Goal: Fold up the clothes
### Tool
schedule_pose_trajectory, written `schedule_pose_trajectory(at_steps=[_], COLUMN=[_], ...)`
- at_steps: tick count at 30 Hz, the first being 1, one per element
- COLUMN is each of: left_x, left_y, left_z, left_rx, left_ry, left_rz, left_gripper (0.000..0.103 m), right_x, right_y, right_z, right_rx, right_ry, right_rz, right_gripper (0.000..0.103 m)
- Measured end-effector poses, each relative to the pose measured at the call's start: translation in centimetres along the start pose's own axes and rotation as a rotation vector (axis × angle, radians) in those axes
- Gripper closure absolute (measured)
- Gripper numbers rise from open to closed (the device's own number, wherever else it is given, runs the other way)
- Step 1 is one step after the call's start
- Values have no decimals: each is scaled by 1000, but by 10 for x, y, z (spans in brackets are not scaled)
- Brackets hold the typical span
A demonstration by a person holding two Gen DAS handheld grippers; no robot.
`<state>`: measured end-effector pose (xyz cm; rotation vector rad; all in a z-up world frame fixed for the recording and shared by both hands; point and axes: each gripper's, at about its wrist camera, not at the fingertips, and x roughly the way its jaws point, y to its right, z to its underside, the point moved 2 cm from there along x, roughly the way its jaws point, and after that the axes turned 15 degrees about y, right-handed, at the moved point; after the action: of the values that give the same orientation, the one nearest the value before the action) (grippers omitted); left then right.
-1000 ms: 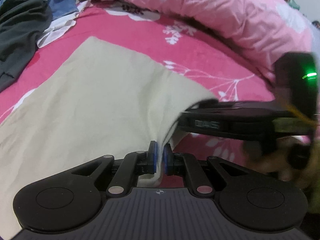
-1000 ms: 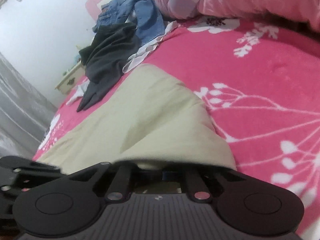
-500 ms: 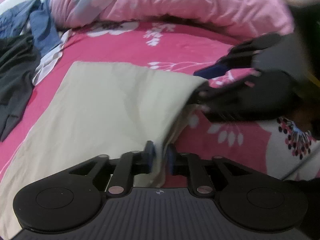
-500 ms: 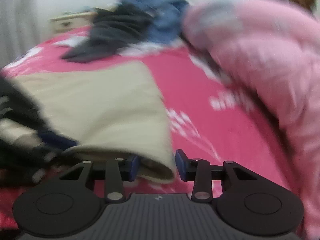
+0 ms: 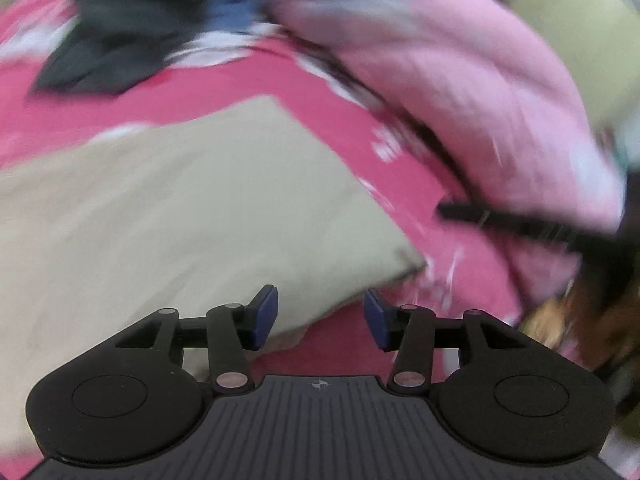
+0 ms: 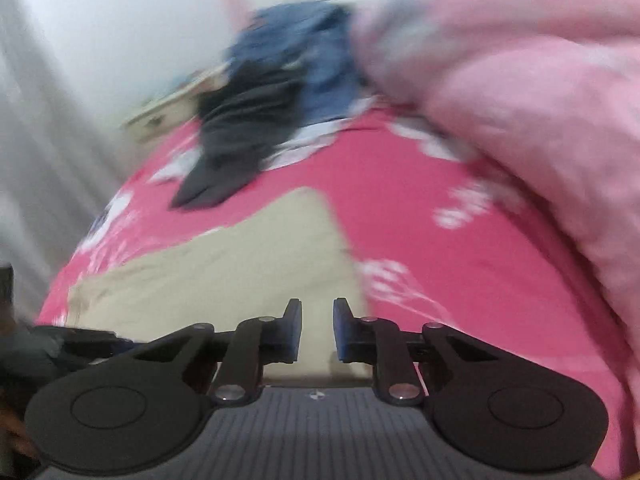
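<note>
A beige garment lies folded flat on the pink flowered bedsheet, also seen in the right wrist view as the beige garment. My left gripper hovers over its near corner. The jaws are opening and the blue pads touch no cloth. My right gripper is above the garment's near edge, jaws closing with a narrow gap and nothing between them. The right gripper shows as a blurred dark bar in the left wrist view. Both views are motion-blurred.
A heap of dark grey clothes and blue clothes lies at the far side of the bed. A bulky pink duvet fills the right. A cream nightstand stands by the white wall.
My left gripper let go of the beige cloth's edge and opened. The right gripper also released the cloth and rose. The garment now lies flat, and both views have swung.
</note>
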<state>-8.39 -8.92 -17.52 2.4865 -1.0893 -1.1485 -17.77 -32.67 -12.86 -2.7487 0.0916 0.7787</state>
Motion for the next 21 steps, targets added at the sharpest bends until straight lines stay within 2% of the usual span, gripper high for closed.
schedule_pose_trajectory(at_steps=[2,4,5,7,8,11,13,15,16,18,19,21], left_x=[-8,-7,-8,-18,-25,-47,-57,-63,-66,-77,-83,-92], left_y=[-23,-51,-67,-84,-90,-109,-130,-156,-166,-170,-172,-175], left_z=[1,10,16,16,14,7,7,14,16,9,5,-2], left_rx=[-107,-155,-187,-262,-293,-366,-398,-472,-532,-533,-533,-498], left_ry=[15,3,-4,16,23,78,119,129,127,157,171,210], left_rz=[-81,-227,-285,-283,-285,-307,-391,-434,-406,-420,-427,-426], left_gripper=[55,57,63,62,57,55,55,60,62,59,53,50], right_x=[30,54,59,49,43,26,38,65,76,70,67,65], right_y=[-6,6,10,0,-4,-19,-24,-18,-16,-22,-26,-37], right_z=[22,52,59,43,34,14,20,41,48,33,24,1], right_rx=[-67,-54,-45,-88,-100,-105,-149,-176,-177,-154,-145,-108], right_ry=[-75,-149,-172,-197,-201,-147,-156,-230,-266,-268,-261,-204], right_rz=[29,89,106,122,125,78,82,128,153,174,180,131], right_gripper=[88,92,93,92,88,88,88,89,91,90,87,87])
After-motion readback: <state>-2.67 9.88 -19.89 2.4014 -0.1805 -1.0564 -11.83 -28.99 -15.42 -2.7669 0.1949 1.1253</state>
